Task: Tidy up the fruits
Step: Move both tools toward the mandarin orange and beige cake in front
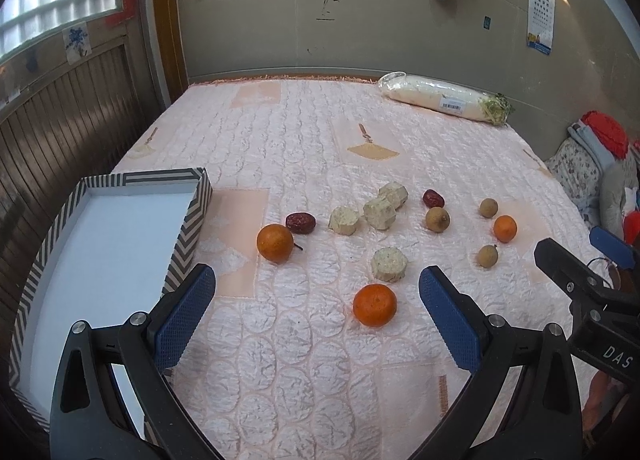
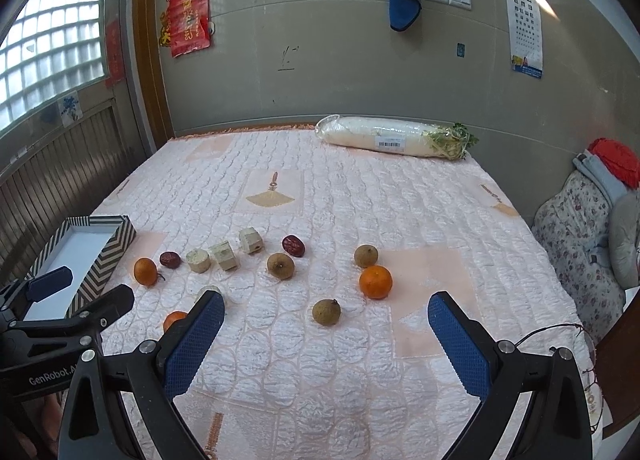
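Observation:
Fruits lie loose on a pink quilted cloth (image 1: 300, 360): three oranges, the nearest (image 1: 374, 305), one at left (image 1: 275, 243), one at right (image 1: 505, 228) (image 2: 375, 281); two red dates (image 1: 300, 223) (image 1: 433, 198); three brown longans (image 1: 437, 219) (image 2: 326, 312); several pale cut chunks (image 1: 389, 264). A striped box (image 1: 188, 228) with a white inside stands at left. My left gripper (image 1: 316, 312) is open and empty, just short of the nearest orange. My right gripper (image 2: 326, 336) is open and empty, just short of a longan.
A wrapped white radish (image 1: 444, 98) (image 2: 394, 138) lies at the far edge by the wall. Folded floral bedding (image 2: 580, 236) sits off the right side. A wooden panelled wall (image 1: 60, 120) runs along the left.

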Demonstrator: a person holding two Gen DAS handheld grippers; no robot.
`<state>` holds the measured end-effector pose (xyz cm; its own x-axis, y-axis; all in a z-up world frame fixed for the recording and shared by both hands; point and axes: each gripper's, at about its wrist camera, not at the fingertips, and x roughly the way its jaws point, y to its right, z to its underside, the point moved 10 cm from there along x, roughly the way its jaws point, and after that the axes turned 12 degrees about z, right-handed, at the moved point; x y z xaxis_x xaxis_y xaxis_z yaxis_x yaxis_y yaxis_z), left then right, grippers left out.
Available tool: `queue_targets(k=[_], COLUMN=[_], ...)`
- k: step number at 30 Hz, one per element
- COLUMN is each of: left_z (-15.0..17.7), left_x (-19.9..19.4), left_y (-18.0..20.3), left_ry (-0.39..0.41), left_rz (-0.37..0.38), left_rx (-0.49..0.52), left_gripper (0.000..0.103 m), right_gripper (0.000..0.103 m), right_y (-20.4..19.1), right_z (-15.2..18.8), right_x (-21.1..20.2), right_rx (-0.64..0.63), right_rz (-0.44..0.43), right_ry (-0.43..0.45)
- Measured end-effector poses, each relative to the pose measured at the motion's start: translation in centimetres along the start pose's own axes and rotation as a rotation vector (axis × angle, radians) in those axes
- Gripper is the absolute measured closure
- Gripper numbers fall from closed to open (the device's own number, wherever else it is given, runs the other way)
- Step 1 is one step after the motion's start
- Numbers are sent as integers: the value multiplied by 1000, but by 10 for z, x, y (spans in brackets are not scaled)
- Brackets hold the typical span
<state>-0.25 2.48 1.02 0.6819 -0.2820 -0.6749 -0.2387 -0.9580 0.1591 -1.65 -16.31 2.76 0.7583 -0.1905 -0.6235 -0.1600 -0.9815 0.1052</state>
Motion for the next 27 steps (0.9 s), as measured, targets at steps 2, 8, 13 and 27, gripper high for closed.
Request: queue_targets(k=[2, 8, 13, 27], left_z=[0, 0, 1, 10], left_x=[0, 2, 5, 22], left_y=[1, -3, -3, -13], left_ry=[-1, -6, -14, -93], left_rz=[-8, -7, -5, 38], left_rx=[3, -11, -8, -54], left_gripper=[0, 0, 0, 0], right_gripper=[1, 1, 1, 1], right_y=[-1, -5, -7, -9], right_z=[0, 1, 3, 9], right_x=[0, 1, 2, 17], right_rx=[-2, -16, -17, -19], right_rz=[-1, 4, 1, -8], right_ry=[1, -1, -6, -41])
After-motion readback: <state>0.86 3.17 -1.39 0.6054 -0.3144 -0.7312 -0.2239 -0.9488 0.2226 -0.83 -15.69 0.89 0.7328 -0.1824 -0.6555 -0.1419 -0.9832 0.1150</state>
